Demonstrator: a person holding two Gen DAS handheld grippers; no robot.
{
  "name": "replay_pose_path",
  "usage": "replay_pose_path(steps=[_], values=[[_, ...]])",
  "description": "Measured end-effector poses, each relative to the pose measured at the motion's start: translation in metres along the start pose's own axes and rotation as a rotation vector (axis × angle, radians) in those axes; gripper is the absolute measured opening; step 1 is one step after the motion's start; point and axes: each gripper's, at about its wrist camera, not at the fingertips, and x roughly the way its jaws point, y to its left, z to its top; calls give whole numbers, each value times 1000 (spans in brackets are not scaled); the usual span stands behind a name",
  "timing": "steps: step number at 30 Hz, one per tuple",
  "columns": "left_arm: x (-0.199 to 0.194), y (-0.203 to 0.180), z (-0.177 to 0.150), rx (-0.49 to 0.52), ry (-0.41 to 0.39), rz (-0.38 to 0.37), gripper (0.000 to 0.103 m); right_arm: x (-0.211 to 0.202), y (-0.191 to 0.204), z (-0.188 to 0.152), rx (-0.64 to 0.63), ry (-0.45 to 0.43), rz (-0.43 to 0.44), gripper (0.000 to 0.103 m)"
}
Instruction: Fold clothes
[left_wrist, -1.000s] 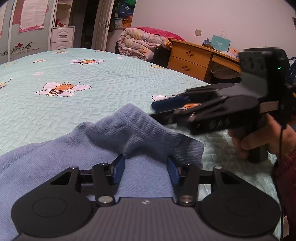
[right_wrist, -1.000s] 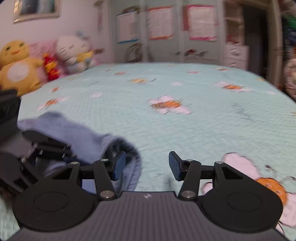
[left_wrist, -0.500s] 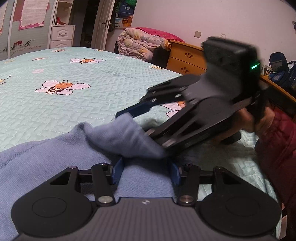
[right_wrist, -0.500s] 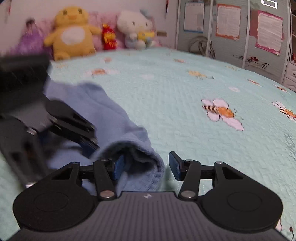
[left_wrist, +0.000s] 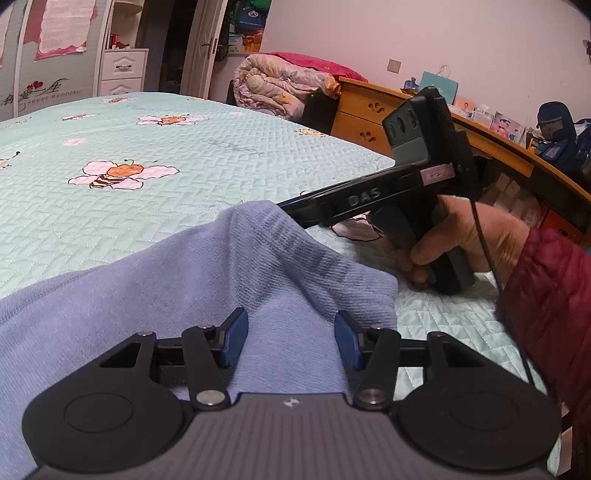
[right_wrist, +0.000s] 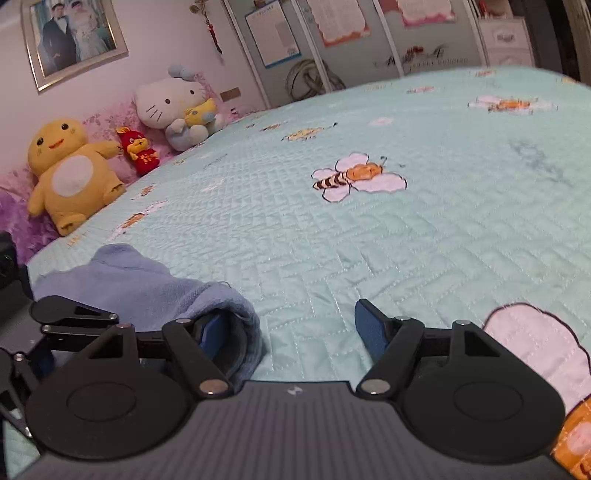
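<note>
Blue garment (left_wrist: 207, 280) cuff hiding one finger of spread right gripper (right_wrist: 291, 332), left gripper (left_wrist: 290, 339) spread over cloth, bedspread (right_wrist: 406, 240)

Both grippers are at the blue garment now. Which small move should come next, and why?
Probably close the right gripper on the ribbed cuff of the blue garment. Its jaws stand open, one finger already tucked inside the cuff opening, so nothing is gripped there. The left gripper is open too, with cloth lying between its jaws.

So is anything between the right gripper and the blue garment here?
No. The right gripper is open with one pad already inside the blue garment cuff; only bedspread lies beyond.
</note>
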Motion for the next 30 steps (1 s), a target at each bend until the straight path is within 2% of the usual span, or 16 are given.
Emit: replay_pose_path(steps=[3,5,6,8,11,13,16,20,22,24,26,29,30], values=[[-1,0,3,-2,14,1,56,-16,-2,0,11,14,-87,67],[-2,0,6,-3,27,2,56,-37,-1,-2,79,-2,-221,67],[-2,0,7,-4,34,2,57,-50,5,-4,128,-42,-248,68],[-8,2,13,-31,60,-7,56,-78,23,-13,245,-197,-181,68],[-36,8,20,-119,78,-40,54,-105,53,-36,434,-371,-62,68],[-65,9,20,-127,49,-31,54,-112,72,-51,494,-413,-60,67],[-107,17,10,-166,14,-3,56,-113,85,-78,645,-538,143,62],[-142,46,-17,-236,29,130,57,-92,80,-120,870,-539,102,60],[-156,68,-34,-305,43,203,56,-81,78,-140,982,-538,81,16],[-170,90,-48,-389,40,235,55,-72,77,-158,1077,-537,56,15],[-185,102,-56,-447,13,240,55,-80,87,-152,1029,-546,13,17],[-204,110,-63,-472,-27,246,56,-91,109,-127,899,-556,-55,28],[-209,113,-64,-478,-36,251,56,-90,115,-114,849,-550,-51,33]])
